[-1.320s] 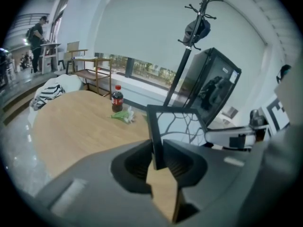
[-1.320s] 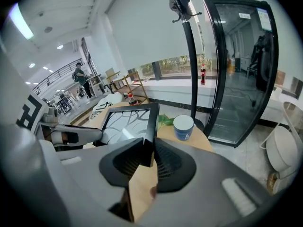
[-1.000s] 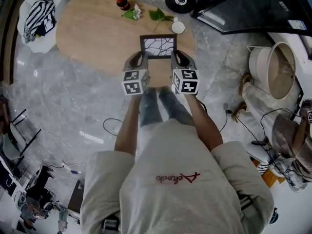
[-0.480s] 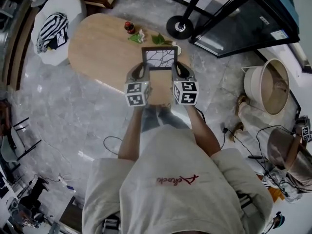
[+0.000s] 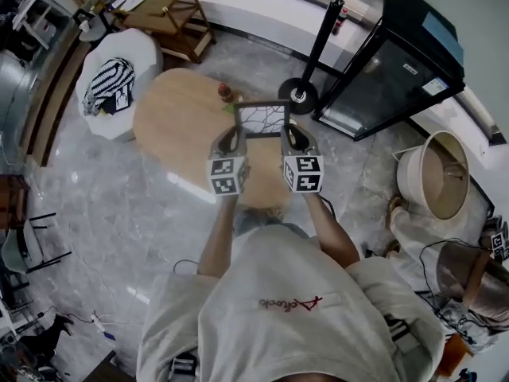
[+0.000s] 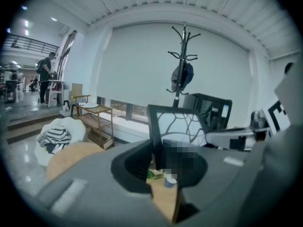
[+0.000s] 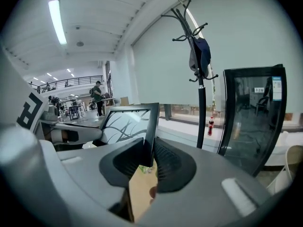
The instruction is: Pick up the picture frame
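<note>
Gripping the picture frame by its two side edges, the left gripper and the right gripper are holding it upright in front of the person, well above the oval wooden counter. A second ago the frame was sitting low, close over the counter's near edge. Since then both hands have been rising together, and the frame is now showing against the far wall and the coat stand in both gripper views. The left fingers are clamped on the frame's left edge, the right fingers on its right edge, and neither grip is loosening. Judging by this, the pick-up is looking essentially done; what is remaining is keeping the frame level and steady.
</note>
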